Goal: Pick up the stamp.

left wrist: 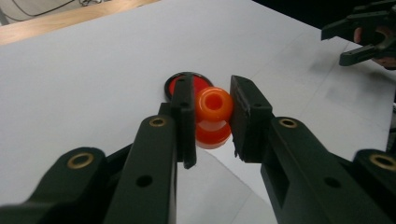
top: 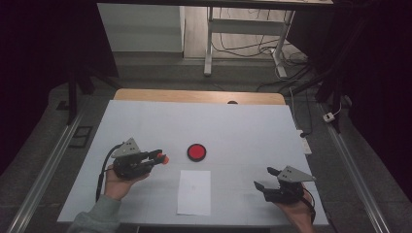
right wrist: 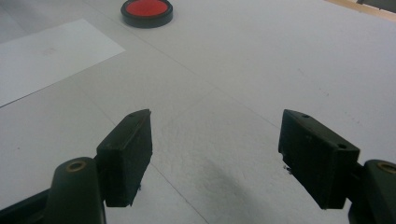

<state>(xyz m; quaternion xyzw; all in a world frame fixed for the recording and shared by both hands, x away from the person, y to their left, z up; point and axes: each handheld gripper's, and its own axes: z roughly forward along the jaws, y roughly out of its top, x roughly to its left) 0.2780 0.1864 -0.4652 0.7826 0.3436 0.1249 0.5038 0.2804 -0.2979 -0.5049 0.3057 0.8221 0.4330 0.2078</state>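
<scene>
Left tool clenched on orange spool-shaped plastic stamp, aimed at round red ink pad, likely for inking; right tool released, idle above white worktop.

White table: paper sheet, red disc, prob. lid.

The left hand-held gripper sits at the near left, pointing right, its jaws clamped on something small. The right hand-held gripper sits at the near right, jaws spread wide with nothing between them.
</scene>
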